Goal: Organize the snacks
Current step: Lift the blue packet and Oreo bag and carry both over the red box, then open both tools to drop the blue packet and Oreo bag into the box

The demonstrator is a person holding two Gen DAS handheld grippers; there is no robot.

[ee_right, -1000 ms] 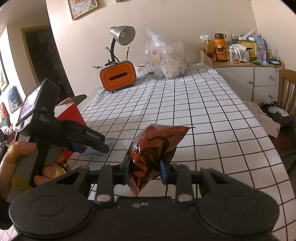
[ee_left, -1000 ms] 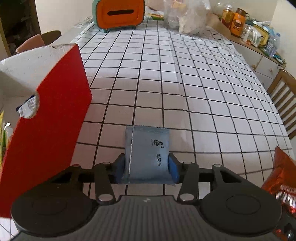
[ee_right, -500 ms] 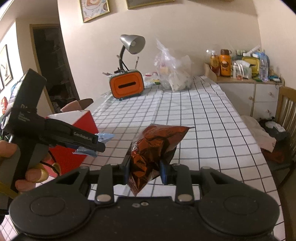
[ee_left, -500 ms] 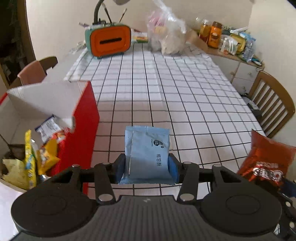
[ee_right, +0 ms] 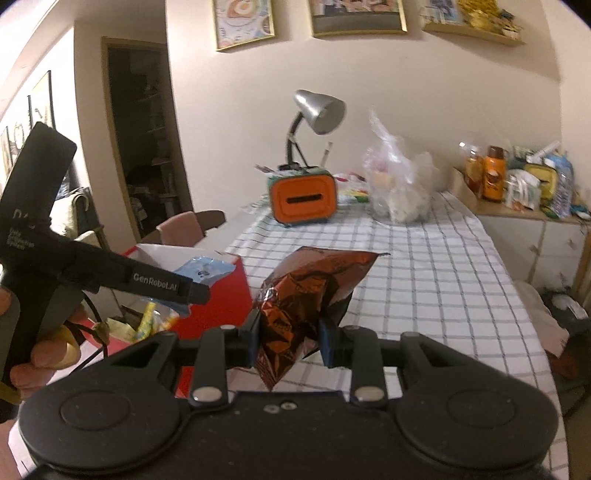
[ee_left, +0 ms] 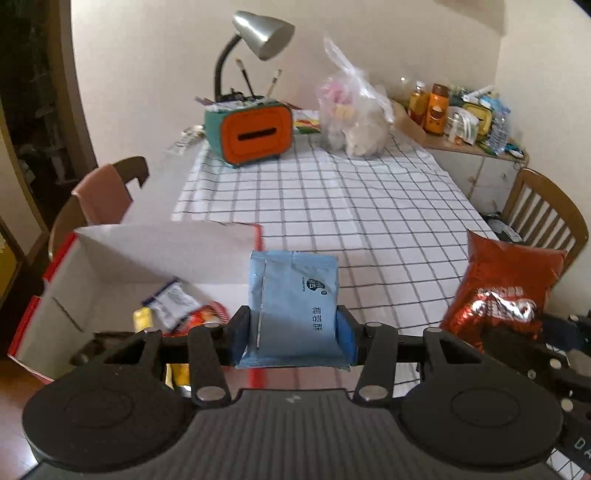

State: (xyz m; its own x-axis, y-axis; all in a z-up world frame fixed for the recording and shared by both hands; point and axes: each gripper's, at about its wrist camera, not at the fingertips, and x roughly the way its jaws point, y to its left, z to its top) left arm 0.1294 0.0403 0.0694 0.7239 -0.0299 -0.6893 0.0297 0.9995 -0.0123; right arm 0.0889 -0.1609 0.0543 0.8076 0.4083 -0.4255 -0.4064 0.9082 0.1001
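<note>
A pale blue snack packet (ee_left: 295,306) stands upright between the blue pads of the left gripper (ee_left: 293,338), which is clamped on its lower half, above the near right corner of an open red cardboard box (ee_left: 147,269). The box, white inside, sits at the left edge of a table under a black-and-white checked cloth (ee_left: 369,206) and holds a jumble of other wrappers (ee_left: 173,306). To the right, a crinkled red-brown foil bag (ee_right: 306,299) is pinched at its narrow lower end by the right gripper (ee_right: 290,338), its jaws drawn close together on the bag, which is lifted clear of the cloth. In the right wrist view a hand (ee_right: 48,347) grips the black handle of the left tool, its tip over the box. At the far end of the table stand an orange-fronted teal holder (ee_left: 255,134), a grey desk lamp (ee_left: 262,33) and a knotted clear plastic bag (ee_left: 351,122). Wooden chairs (ee_left: 546,218) flank the table; bottles crowd a side cabinet (ee_left: 480,162).
</note>
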